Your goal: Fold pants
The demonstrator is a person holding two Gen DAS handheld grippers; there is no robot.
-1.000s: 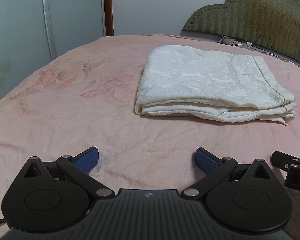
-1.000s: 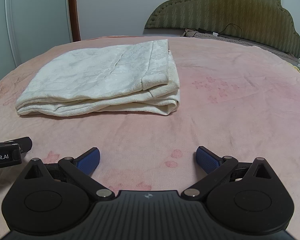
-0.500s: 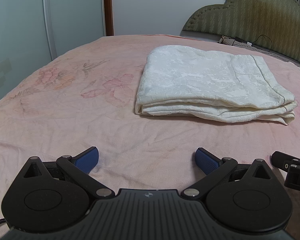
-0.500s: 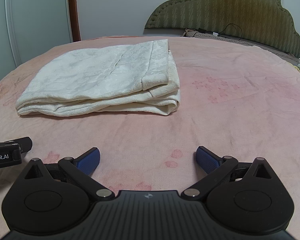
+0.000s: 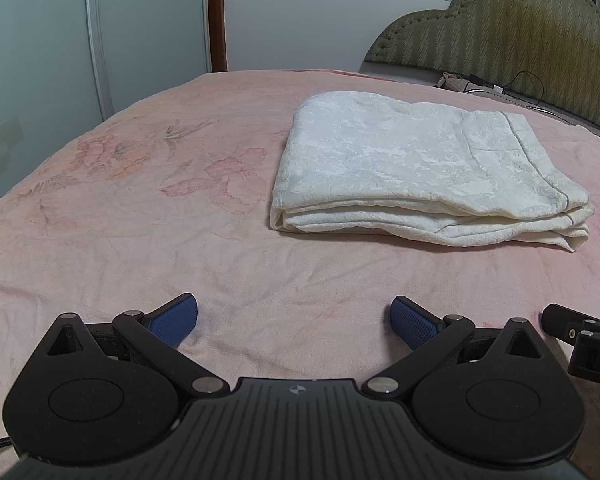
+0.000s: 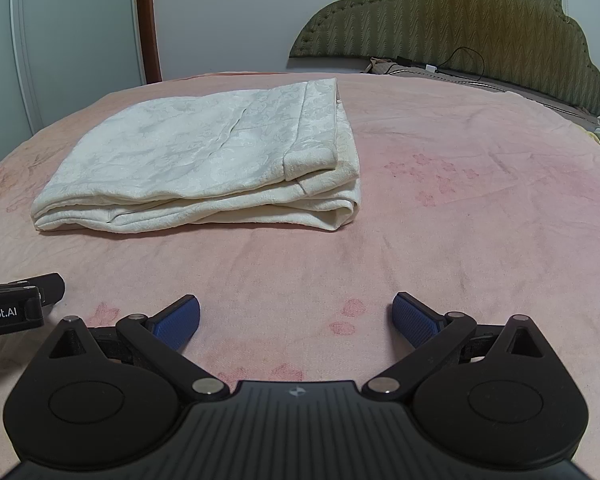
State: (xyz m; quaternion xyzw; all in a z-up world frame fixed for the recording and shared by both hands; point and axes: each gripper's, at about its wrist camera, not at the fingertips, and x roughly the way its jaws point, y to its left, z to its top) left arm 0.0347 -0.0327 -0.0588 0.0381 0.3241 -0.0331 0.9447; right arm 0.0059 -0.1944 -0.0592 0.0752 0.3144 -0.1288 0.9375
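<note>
1. Cream damask-textured pants (image 5: 420, 176) lie folded in a layered rectangle on the pink floral bedspread (image 5: 140, 220).
2. Left gripper (image 5: 294, 318) and right gripper (image 6: 296, 318) sit near the pants' front edge, blue ribbed pads spread apart, holding nothing.

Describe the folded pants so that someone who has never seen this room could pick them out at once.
Start at the bed's olive-green scalloped headboard and come forward over the pink floral bedspread. The pants lie on it as a flat cream-white stack of folded layers, ahead of both open hand-held grippers and touching neither. They are the only pale, textured bundle on the pink cover.
</note>
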